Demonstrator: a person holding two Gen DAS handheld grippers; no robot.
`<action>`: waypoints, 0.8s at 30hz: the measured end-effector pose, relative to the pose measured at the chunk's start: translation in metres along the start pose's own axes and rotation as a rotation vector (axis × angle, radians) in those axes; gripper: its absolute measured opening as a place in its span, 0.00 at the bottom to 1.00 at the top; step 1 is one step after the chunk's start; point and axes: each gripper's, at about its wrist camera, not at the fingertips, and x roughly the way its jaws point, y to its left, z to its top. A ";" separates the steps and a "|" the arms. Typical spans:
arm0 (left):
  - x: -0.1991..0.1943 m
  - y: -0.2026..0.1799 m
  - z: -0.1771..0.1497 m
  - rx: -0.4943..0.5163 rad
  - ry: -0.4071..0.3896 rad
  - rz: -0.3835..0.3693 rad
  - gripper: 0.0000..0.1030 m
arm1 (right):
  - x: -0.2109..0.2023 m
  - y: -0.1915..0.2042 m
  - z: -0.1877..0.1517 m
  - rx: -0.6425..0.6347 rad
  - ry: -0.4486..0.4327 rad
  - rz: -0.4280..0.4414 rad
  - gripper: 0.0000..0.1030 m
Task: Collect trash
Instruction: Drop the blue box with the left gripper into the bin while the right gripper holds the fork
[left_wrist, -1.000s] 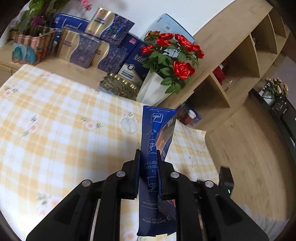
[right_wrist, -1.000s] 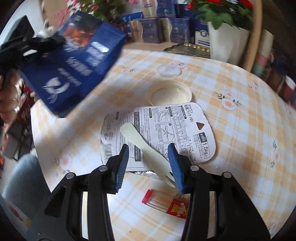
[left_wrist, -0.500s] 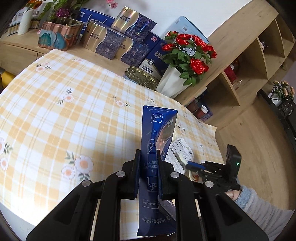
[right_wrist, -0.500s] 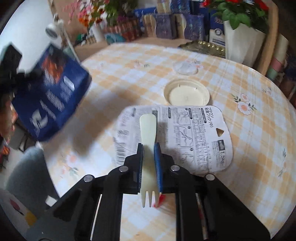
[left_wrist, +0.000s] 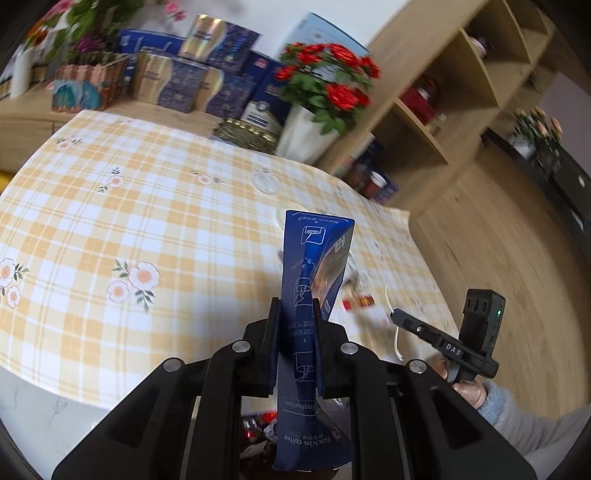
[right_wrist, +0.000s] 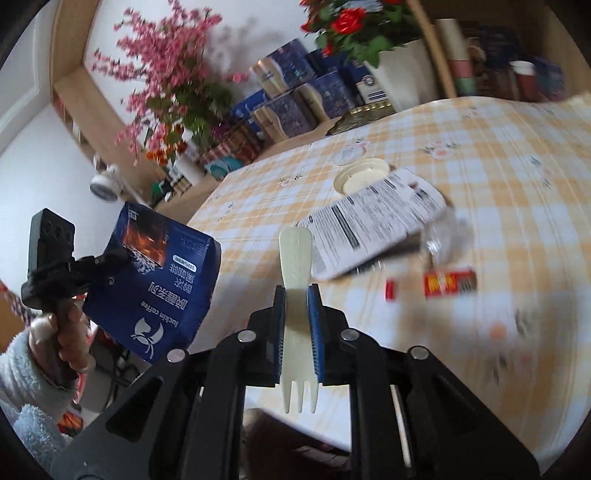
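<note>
Trash fork, cream plastic (right_wrist: 297, 314), clamped in right gripper (right_wrist: 297, 325); left gripper (left_wrist: 295, 332) pinches blue foil coffee pouch (left_wrist: 310, 314).
Fork's long axis runs 12–6 along the jaws, tines at 6; pouch hangs at 9 of it, nearer the left hand (right_wrist: 70, 332); white printed wrapper (right_wrist: 373, 229) at 1 on checked tablecloth (right_wrist: 517, 177).

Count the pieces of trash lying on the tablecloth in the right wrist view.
4: a round white lid, a printed white package just in front of it, a clear plastic piece beside that, and a red-labelled tube nearest. More may be hidden.
</note>
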 end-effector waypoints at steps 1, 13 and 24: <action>-0.002 -0.007 -0.006 0.025 0.013 -0.004 0.14 | -0.008 0.000 -0.006 0.012 -0.011 -0.003 0.15; 0.026 -0.082 -0.119 0.410 0.227 0.023 0.14 | -0.068 0.010 -0.051 0.046 -0.108 0.003 0.15; 0.099 -0.103 -0.179 0.649 0.463 0.051 0.14 | -0.091 -0.008 -0.061 0.078 -0.139 -0.008 0.15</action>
